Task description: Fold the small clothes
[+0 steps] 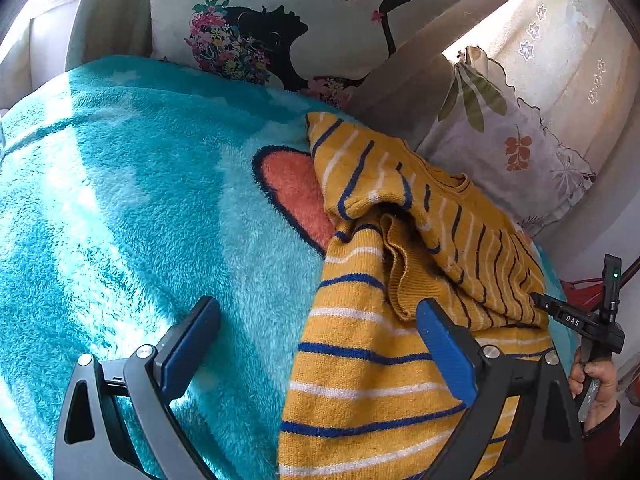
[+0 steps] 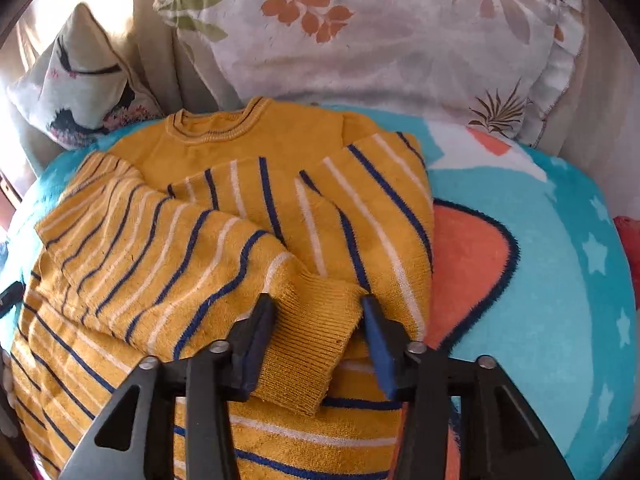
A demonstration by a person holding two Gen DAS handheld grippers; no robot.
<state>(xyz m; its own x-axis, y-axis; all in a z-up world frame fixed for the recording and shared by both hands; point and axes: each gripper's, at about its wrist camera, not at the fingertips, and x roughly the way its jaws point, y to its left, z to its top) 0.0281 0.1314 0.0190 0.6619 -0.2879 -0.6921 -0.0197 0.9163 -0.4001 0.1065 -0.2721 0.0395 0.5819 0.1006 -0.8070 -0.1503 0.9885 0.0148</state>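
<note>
Left gripper (image 1: 318, 344): jaws spread wide, nothing between pads, hovering over sweater's striped body edge and blanket. Right gripper (image 2: 318, 344): jaws apart, straddling ribbed sleeve cuff (image 2: 310, 354); pads near cuff sides, contact unclear, probably not clamped. Yellow striped sweater (image 2: 240, 216) lies on teal fleece blanket (image 2: 540, 280), neck away from right camera, both sleeves folded across chest. Floral pillow (image 2: 380, 32) behind sweater; silhouette-print cushion (image 1: 288, 20) further left. Person's hand (image 1: 596, 384) visible at right edge of left view, gripping handle.
</note>
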